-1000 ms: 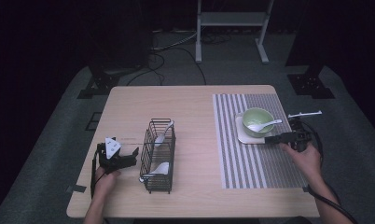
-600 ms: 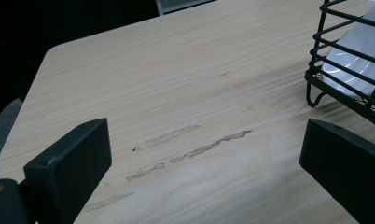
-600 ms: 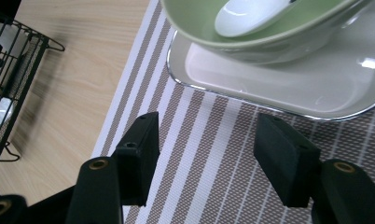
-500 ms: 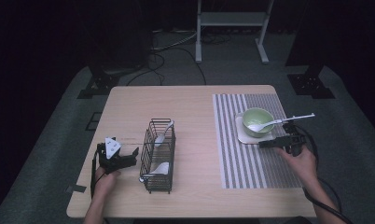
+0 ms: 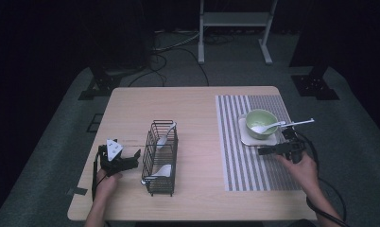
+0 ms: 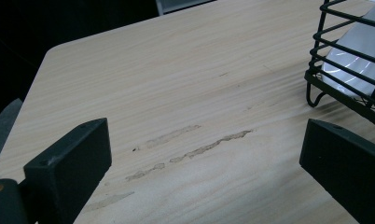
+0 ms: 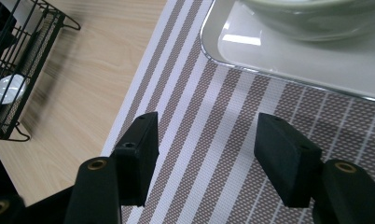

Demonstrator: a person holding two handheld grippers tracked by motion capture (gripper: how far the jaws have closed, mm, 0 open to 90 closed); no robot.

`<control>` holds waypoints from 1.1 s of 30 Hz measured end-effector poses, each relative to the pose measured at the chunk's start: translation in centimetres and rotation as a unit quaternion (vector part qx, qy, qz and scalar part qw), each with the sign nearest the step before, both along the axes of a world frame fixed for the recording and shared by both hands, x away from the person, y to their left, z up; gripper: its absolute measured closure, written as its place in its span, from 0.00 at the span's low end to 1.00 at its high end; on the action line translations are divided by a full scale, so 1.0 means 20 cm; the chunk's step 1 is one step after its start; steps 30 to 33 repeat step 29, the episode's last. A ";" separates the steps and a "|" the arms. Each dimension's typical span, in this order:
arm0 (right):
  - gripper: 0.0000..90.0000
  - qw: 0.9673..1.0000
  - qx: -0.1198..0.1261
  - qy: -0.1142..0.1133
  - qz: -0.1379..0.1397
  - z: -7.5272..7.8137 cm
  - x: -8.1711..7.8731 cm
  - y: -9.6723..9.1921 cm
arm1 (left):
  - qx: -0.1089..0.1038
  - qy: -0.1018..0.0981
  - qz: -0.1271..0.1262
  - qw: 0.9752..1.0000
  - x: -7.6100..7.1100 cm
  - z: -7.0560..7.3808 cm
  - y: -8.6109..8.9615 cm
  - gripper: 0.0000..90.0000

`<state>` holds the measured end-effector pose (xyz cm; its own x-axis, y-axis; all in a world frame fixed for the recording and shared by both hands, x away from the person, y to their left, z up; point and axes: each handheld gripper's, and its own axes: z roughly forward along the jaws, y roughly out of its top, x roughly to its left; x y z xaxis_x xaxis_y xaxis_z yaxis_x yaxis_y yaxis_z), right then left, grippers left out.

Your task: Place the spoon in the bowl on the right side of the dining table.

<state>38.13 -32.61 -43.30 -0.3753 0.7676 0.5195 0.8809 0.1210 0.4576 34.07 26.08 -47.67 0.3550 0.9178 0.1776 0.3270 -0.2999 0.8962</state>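
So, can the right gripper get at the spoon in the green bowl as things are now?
Probably yes. The right gripper is open and empty over the striped mat, just near of the bowl. The spoon lies in it with its handle over the rim, and nothing stands between them.

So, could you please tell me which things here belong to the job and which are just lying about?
In the job: green bowl, white spoon in it, square plate underneath, right claw, open.

Lying about: wire rack with its spoons, striped mat, left claw, metal stand.

No readable text, label, brand or number anywhere.
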 end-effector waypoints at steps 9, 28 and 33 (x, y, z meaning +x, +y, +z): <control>0.43 1.000 0.003 -0.005 0.014 -0.01 -0.04 0.05 | 0.002 0.000 -0.001 1.000 0.00 0.00 0.00 0.01; 0.41 0.997 0.054 -0.048 0.029 -0.05 -0.18 0.13 | -0.002 0.002 0.000 1.000 0.00 0.00 0.00 0.01; 0.41 0.997 0.058 -0.053 0.026 -0.06 -0.19 0.13 | -0.002 0.001 0.000 1.000 0.00 0.00 0.00 0.01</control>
